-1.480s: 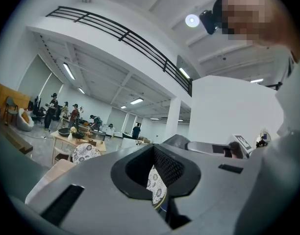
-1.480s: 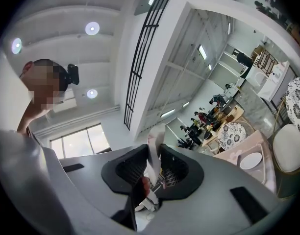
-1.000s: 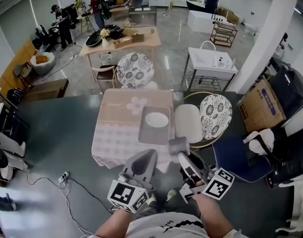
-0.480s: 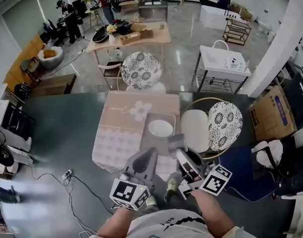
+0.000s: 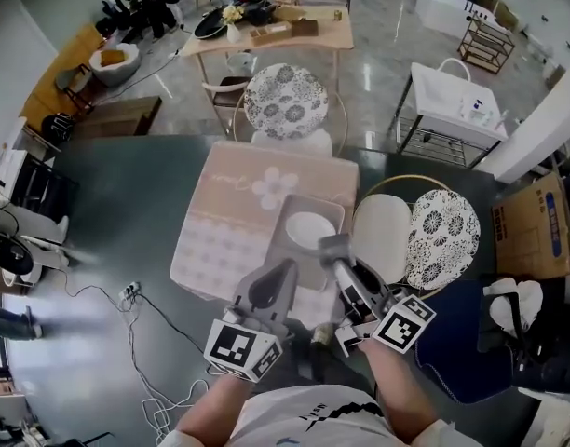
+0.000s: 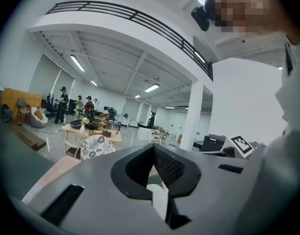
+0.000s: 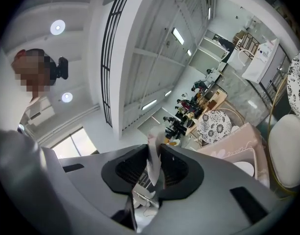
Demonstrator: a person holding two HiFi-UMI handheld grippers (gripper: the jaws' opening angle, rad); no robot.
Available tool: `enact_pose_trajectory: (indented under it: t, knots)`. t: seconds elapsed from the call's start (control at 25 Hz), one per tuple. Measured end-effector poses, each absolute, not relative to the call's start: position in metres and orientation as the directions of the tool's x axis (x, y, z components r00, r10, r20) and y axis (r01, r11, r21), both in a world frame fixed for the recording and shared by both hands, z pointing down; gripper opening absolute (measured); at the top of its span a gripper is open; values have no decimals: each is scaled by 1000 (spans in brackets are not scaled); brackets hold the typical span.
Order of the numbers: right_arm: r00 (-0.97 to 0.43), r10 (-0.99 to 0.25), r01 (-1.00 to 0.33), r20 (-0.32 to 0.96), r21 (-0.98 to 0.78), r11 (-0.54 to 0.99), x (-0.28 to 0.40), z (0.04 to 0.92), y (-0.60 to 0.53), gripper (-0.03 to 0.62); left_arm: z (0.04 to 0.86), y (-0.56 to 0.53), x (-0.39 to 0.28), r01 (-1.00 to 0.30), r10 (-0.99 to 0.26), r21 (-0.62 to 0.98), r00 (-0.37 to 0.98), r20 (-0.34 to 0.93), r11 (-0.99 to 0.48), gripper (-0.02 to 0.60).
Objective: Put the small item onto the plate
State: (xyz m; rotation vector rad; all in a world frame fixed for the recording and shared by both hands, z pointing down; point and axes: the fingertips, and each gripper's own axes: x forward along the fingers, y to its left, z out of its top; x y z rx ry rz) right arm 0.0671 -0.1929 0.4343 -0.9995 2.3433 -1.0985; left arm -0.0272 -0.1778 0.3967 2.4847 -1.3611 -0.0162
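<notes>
While the plate (image 5: 310, 229) lies in the tray (image 5: 302, 206), right gripper (image 5: 336, 261) fingers (image 5: 352, 289) pinch the small item (image 5: 333, 246) (left gripper (image 5: 287, 266) closed).

The table (image 5: 231, 240) and plate (image 5: 310, 229) are seen steeply from above at the centre of the head view, while both gripper views are set close behind their jaws, aimed about level, the patterned chair (image 5: 285, 102) being shared by all three.

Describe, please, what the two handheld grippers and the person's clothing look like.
Both the left gripper and the right gripper have smooth grey wedge-shaped bodies with black, cross-hatched pads lining the jaw opening. Each carries a white cube printed with black square markers. The person wears a white shirt with black print.
</notes>
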Motion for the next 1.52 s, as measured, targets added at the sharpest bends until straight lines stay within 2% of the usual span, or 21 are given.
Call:
enact_pose_trajectory:
  t: [0.2, 0.44, 0.76, 1.16, 1.52]
  knots:
    - [-664, -747, -468, 38, -800, 375, 60, 477, -217, 87, 433, -209, -35, -842, -833, 262, 523, 182, -471, 5]
    - [-578, -806, -521, 124, -816, 249, 61, 539, -245, 87, 486, -243, -39, -825, -799, 276, 555, 230, -494, 5]
    - [-506, -815, -570, 284, -819, 69, 53, 641, -268, 87, 554, -275, -40, -793, -753, 292, 604, 262, -535, 5]
    - [-450, -775, -555, 445, -819, -148, 52, 745, -280, 87, 626, -289, -45, -787, -719, 312, 614, 324, -532, 5]
    - [-410, -760, -502, 504, -820, -274, 57, 787, -290, 87, 646, -305, -48, -789, -719, 325, 612, 331, -522, 5]
